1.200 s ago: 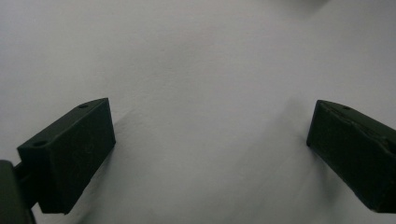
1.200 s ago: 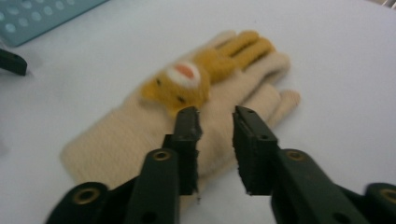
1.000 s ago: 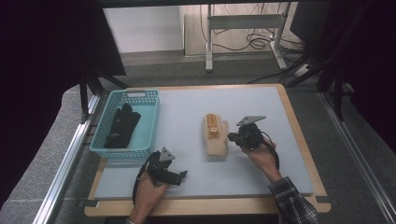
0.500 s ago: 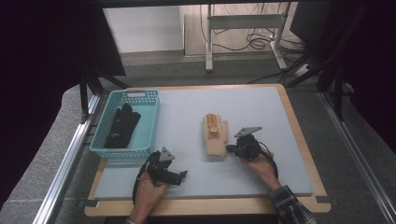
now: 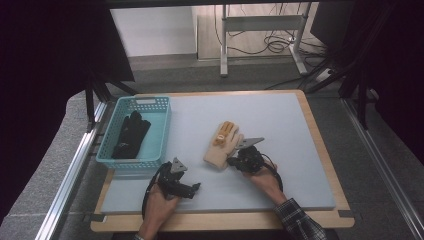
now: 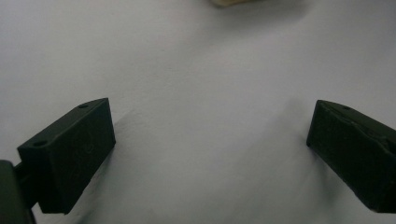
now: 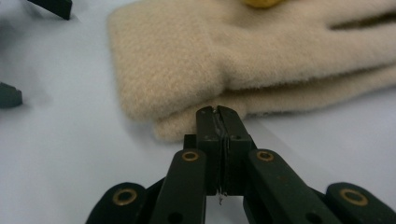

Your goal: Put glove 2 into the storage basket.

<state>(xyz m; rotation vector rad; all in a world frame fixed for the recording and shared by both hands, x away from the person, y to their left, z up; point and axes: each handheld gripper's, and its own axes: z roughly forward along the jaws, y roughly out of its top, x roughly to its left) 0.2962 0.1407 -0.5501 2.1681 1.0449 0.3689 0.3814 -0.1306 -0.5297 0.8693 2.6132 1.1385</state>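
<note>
Right tongs lowered to beige glove, clenched empty; left tongs released; pale-blue mat

The high view is evenly lit from above; the table is bright while the surroundings on both sides are lost in deep darkness. Soft shadows are cast under the hands. In the left gripper view, faint shadows are thrown beside the jaws and the far edge is blurred. In the right gripper view, the glove is softly out of focus.
</note>
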